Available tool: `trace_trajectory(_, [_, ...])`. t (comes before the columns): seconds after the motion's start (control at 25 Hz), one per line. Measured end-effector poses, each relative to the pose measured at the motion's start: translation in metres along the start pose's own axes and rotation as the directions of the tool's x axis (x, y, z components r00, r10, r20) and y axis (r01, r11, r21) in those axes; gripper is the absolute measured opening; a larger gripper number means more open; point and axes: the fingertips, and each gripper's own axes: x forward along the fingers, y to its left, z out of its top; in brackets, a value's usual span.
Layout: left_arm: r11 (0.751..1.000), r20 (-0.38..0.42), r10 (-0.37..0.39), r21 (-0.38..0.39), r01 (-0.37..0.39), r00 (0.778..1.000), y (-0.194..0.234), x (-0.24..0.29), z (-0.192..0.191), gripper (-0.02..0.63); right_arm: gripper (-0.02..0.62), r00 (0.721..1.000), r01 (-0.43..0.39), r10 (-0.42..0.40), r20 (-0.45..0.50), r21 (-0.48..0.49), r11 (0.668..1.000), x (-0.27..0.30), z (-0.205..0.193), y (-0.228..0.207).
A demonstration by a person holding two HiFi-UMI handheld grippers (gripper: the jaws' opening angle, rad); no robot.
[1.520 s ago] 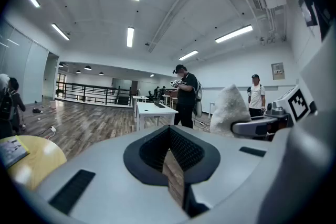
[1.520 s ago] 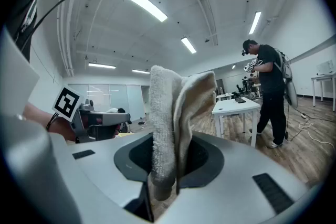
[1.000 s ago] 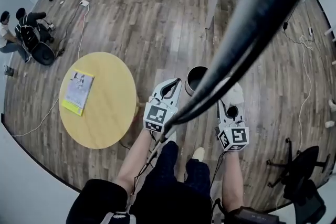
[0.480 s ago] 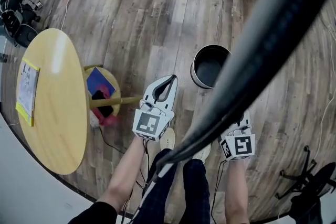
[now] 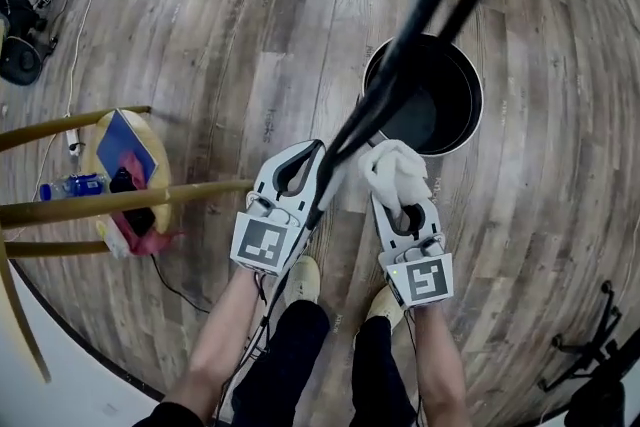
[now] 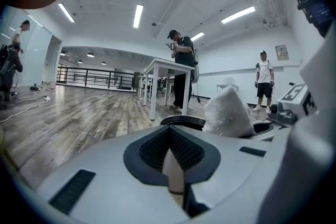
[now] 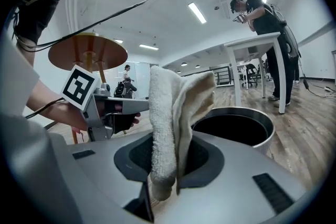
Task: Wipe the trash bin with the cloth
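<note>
Right gripper (image 5: 398, 207): jaws closed on a white cloth (image 5: 395, 170), which stands bunched above them. Left gripper (image 5: 305, 155): jaws closed tip to tip, nothing between them. The two grippers are held side by side, close together, above the person's shoes.

Trash bin (image 5: 465, 115): round, dark inside, upright on the wooden floor (image 5: 250, 35), just ahead of the right gripper. The cloth hangs near the bin's near rim; contact cannot be confirmed.

Beyond the bin, a person (image 6: 181, 60) stands at a white table (image 6: 163, 65).
</note>
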Motion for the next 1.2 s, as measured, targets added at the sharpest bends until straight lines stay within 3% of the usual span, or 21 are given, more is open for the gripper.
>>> trace_trajectory(0.4, [0.999, 0.014, 0.017, 0.044, -0.018, 1.000, 0.027, 0.019, -0.078, -0.005, 0.095, 0.998, 0.016, -0.012, 0.064, -0.050, 0.999, 0.043, -0.074, -0.007])
trace_trajectory(0.64, [0.998, 0.025, -0.011, 0.064, 0.009, 1.000, 0.016, 0.030, -0.094, -0.005, 0.095, 0.987, 0.156, -0.156, 0.051, -0.010, 0.988, 0.014, -0.095, -0.060])
trace_trajectory(0.92, [0.995, 0.029, -0.074, 0.063, 0.072, 0.997, -0.022, 0.043, -0.095, -0.005, 0.095, 0.935, 0.350, -0.350, 0.047, 0.019, 0.937, -0.053, -0.104, -0.140])
trace_trajectory(1.08, [0.994, 0.035, -0.092, 0.061, 0.090, 0.995, -0.035, 0.052, -0.094, -0.005, 0.095, 0.907, 0.416, -0.418, 0.051, 0.049, 0.908, -0.079, -0.107, -0.171])
trace_trajectory(1.2, [0.994, 0.042, -0.098, 0.062, 0.095, 0.994, -0.043, 0.058, -0.090, -0.005, 0.095, 0.901, 0.429, -0.431, 0.051, 0.045, 0.902, -0.088, -0.106, -0.180])
